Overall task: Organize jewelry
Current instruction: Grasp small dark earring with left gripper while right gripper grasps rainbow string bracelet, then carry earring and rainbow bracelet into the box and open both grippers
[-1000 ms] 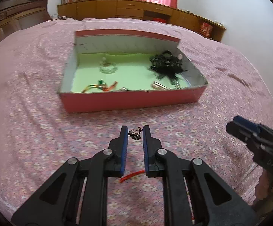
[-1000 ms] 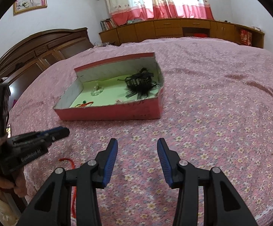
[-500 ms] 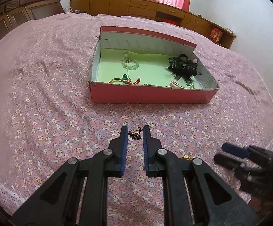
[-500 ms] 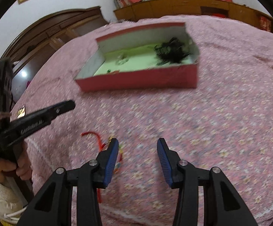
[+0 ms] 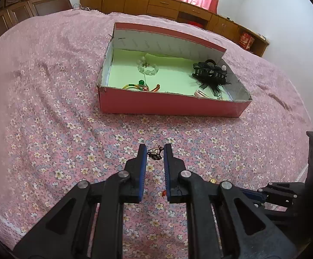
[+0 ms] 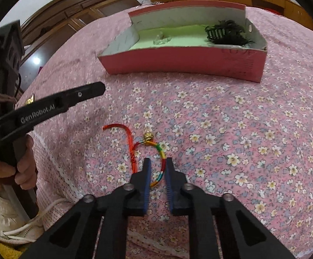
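A pink bed [image 5: 48,118] carries a red box [image 5: 169,105] with jewelry. A small dark trinket [image 5: 154,152] is pinched by the left tongs [image 5: 153,154]. The right tongs [image 6: 158,165] have just been closing around a coloured bracelet [image 6: 159,161] that lies on the bed.

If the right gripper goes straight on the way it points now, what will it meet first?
Probably the bedspread: the right gripper points steeply down, with the braided bracelet between its jaws. The gold bead lies just ahead; depth is unclear.
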Available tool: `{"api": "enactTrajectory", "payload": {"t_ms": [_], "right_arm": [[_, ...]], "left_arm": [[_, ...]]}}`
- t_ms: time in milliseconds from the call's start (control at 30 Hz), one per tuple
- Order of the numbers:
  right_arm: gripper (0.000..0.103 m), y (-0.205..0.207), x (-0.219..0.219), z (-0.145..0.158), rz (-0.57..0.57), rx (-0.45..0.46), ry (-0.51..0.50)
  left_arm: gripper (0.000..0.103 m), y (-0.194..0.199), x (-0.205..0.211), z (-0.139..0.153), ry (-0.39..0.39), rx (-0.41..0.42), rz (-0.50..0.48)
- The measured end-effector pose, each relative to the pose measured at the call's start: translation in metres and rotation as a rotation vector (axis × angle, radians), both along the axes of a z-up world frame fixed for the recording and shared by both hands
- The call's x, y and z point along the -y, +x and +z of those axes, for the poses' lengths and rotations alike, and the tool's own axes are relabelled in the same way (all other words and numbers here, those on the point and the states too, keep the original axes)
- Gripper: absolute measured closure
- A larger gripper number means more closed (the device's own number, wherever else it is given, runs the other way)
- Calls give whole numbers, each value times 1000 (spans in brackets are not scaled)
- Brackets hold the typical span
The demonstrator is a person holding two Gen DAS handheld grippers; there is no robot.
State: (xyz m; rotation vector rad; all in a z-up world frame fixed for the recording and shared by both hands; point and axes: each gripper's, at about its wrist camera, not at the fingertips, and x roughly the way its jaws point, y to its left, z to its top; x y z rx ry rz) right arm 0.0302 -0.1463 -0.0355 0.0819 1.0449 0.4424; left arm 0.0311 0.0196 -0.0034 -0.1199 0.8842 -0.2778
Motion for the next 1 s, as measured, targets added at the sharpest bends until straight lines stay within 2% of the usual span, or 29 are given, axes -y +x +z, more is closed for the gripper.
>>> {"api": "enactTrajectory", "payload": {"t_ms": [233, 600, 1000], "right_arm": [[97, 3, 2, 1, -5, 14, 11], [99, 0, 17, 24, -30, 110, 0], [99, 2, 34, 44, -68, 211, 34]], "left_arm": [[96, 4, -4, -3, -13, -4, 14], [96, 3, -1, 0, -5, 4, 10], [96, 5, 4, 13, -10, 43, 11]]}}
